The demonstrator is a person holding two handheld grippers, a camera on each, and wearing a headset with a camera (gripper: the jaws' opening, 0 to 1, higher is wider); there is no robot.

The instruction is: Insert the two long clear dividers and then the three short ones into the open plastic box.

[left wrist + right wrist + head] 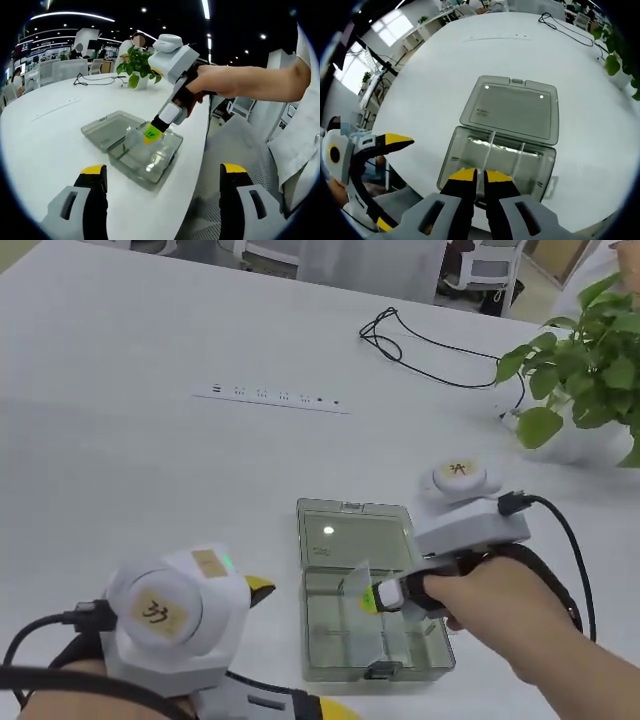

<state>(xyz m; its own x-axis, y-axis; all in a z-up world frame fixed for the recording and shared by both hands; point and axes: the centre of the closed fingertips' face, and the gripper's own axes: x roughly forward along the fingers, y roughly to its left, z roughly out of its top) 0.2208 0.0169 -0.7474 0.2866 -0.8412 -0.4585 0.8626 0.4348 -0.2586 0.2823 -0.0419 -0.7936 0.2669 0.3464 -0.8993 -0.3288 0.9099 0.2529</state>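
Note:
The clear plastic box (306,640) lies open near the table's front, its lid (355,535) folded flat on the far side. My right gripper (368,598) reaches in from the right, shut on a thin clear divider (355,578) held upright over the box's tray. In the right gripper view the yellow-tipped jaws (479,176) pinch the divider's edge above the box (447,165), where clear partitions show inside. My left gripper (295,648) hovers open at the box's near left. Its own view looks at the box (135,175) and the right gripper (152,132) between its wide-apart jaws (162,170).
A white power strip (270,397) lies at the middle of the table. A black cable (430,350) loops at the far right, beside a potted plant (585,360). The table's edge (192,170) runs close behind the box.

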